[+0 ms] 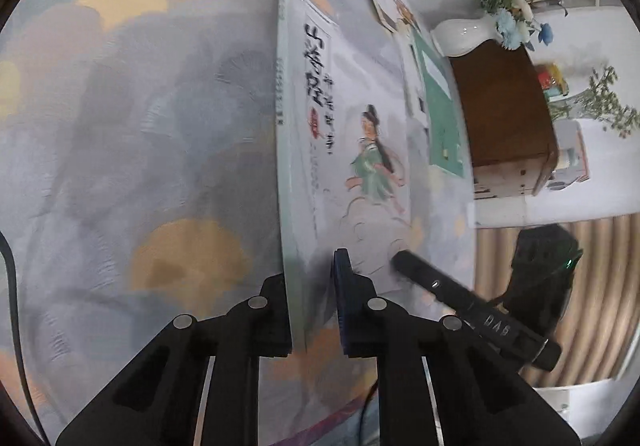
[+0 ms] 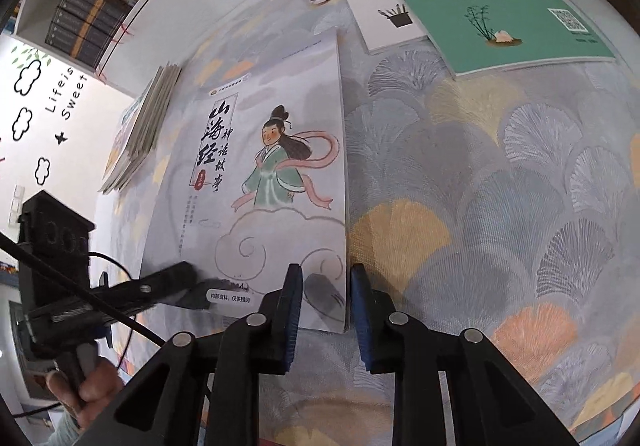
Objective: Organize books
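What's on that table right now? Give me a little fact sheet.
Surface: patterned tablecloth
Main book: illustrated book, lying flat, both grippers at its near edge
Left gripper: shut on the book's left corner
Right gripper: shut on the book's right corner
Other books: green book overlapping a white book; a stack to the left

Fan-patterned tablecloth (image 2: 500, 165) under illustrated book (image 2: 272, 173), green booklet (image 2: 492, 5), book pile (image 2: 144, 129).

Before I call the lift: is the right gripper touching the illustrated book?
Touching. The right wrist view shows the right gripper closed over the near corner of the illustrated book, its edge pinched between the blue pads.
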Demonstrator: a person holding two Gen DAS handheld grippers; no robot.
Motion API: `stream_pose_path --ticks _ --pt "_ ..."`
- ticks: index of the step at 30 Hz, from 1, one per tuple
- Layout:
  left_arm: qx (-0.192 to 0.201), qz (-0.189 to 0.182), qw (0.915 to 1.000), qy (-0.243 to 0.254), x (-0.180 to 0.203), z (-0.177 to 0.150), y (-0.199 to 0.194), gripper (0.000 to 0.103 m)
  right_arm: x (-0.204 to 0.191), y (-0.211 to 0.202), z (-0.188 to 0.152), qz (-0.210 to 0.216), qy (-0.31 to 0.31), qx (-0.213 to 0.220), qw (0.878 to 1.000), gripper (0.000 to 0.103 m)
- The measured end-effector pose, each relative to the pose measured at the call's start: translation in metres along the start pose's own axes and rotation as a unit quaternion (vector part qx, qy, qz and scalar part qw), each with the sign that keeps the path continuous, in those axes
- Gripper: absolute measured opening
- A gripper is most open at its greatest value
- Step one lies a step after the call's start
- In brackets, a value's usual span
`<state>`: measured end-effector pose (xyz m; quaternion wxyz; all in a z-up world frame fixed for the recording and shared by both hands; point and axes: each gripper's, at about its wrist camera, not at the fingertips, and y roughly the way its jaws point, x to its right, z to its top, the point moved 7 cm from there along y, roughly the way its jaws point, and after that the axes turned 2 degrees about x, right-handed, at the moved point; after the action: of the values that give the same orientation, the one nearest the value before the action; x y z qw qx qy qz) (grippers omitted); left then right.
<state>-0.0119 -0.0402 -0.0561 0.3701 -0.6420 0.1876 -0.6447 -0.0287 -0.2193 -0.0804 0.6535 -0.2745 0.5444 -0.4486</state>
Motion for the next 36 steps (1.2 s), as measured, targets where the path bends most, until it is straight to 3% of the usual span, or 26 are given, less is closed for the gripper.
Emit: stream_pose_path --ticks 5,8,10,13,17,19,22,25,27,30,36 --pt "0.001 -0.071 0.9972 -0.025 0.013 0.008 -0.013 0.012 0.012 -0.006 -0.001 0.030 0.045 -0.023 0.998 0.026" --pt "-0.014 -0.116 0.9920 -0.048 0.019 0.014 -0.014 0.012 0.025 -0.012 -0.003 0.068 0.089 -0.017 0.994 0.042" --pt "-0.026 -0.152 0.9854 -0.072 0.022 0.016 -0.011 0.012 0.030 -0.013 -0.003 0.117 0.127 -0.013 0.985 0.052" --pt "-0.035 -0.185 0.9773 -0.097 0.020 0.016 -0.016 0.012 0.030 -0.006 -0.001 0.175 0.164 -0.019 0.971 0.053" --pt "-0.046 -0.200 0.9726 -0.109 0.017 0.016 -0.017 0.012 0.022 0.007 0.012 0.239 0.192 -0.017 0.952 0.050" --pt "-0.042 -0.183 0.9767 -0.104 0.014 0.018 -0.018 0.012 0.017 0.010 0.021 0.246 0.189 -0.012 0.950 0.038" --pt "-0.031 -0.105 0.9924 -0.055 0.010 0.022 -0.021 0.012 0.005 0.012 0.032 0.233 0.164 -0.009 0.958 0.023" --pt "-0.009 -0.026 0.9995 0.014 0.015 0.022 -0.025 0.012 -0.011 0.010 0.035 0.194 0.113 0.000 0.975 0.020" --pt "0.008 0.009 0.9984 0.056 0.025 0.024 -0.028 0.012 -0.029 0.004 0.038 0.142 0.047 0.011 0.989 0.019" --pt "0.035 0.023 0.9942 0.099 0.040 0.029 -0.042 0.012 -0.057 -0.007 0.042 0.086 -0.046 0.028 0.995 0.019" --pt "0.083 -0.009 0.9914 0.101 0.043 0.050 -0.085 0.014 -0.103 -0.031 0.050 0.071 -0.138 0.058 0.986 0.020"
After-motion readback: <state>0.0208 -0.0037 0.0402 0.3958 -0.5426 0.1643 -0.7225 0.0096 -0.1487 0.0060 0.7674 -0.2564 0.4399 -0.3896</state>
